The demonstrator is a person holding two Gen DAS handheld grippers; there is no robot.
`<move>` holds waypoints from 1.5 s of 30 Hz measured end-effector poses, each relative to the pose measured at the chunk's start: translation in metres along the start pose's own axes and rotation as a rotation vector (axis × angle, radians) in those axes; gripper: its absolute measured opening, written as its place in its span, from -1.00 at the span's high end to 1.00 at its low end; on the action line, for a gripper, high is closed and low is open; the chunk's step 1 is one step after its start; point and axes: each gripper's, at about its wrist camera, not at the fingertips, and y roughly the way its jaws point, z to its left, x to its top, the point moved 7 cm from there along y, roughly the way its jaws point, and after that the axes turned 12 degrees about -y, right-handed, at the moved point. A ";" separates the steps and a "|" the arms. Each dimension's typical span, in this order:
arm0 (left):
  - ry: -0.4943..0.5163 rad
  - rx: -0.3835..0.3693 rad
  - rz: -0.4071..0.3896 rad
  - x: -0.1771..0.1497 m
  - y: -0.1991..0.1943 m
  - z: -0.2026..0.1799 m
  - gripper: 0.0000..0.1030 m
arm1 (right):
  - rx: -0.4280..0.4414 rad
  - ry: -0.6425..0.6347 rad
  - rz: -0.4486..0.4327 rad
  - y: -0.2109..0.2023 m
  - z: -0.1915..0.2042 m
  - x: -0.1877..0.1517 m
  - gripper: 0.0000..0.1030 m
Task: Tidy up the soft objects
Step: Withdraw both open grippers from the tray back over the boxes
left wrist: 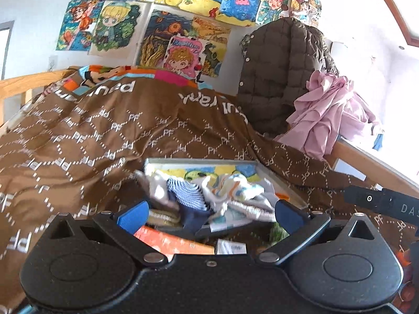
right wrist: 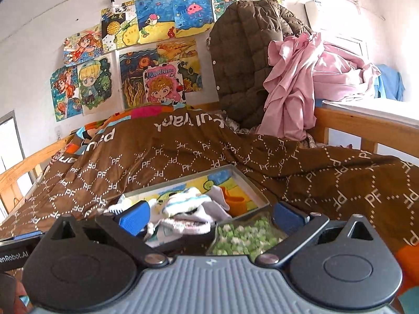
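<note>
On the bed, socks [left wrist: 209, 196] pile loosely in the tray [left wrist: 288, 183]; both grippers [left wrist: 210, 210] [right wrist: 209, 214] spread, sorting unfinished.

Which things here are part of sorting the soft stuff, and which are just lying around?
Part of the job:
- pile of socks
- shallow tray holding them
- left gripper and right gripper, jaws open

Just lying about:
- brown quilted jacket
- pink cloth
- brown blanket
- wall drawings
</note>
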 end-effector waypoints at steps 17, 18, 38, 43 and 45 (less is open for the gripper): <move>0.023 0.048 -0.017 -0.028 -0.056 0.001 -0.98 | 0.012 -0.036 0.027 -0.056 0.007 -0.032 -0.99; 0.025 0.048 -0.018 -0.029 -0.058 0.001 -0.98 | 0.012 -0.039 0.030 -0.058 0.008 -0.033 -0.99; 0.054 0.075 0.012 -0.055 -0.078 0.000 -0.98 | 0.013 -0.081 0.032 -0.085 0.012 -0.046 -0.99; 0.060 0.088 0.012 -0.059 -0.082 0.001 -0.98 | 0.011 -0.087 0.033 -0.091 0.012 -0.049 -0.99; 0.062 0.092 0.013 -0.060 -0.083 0.001 -0.98 | 0.012 -0.086 0.038 -0.092 0.013 -0.051 -0.99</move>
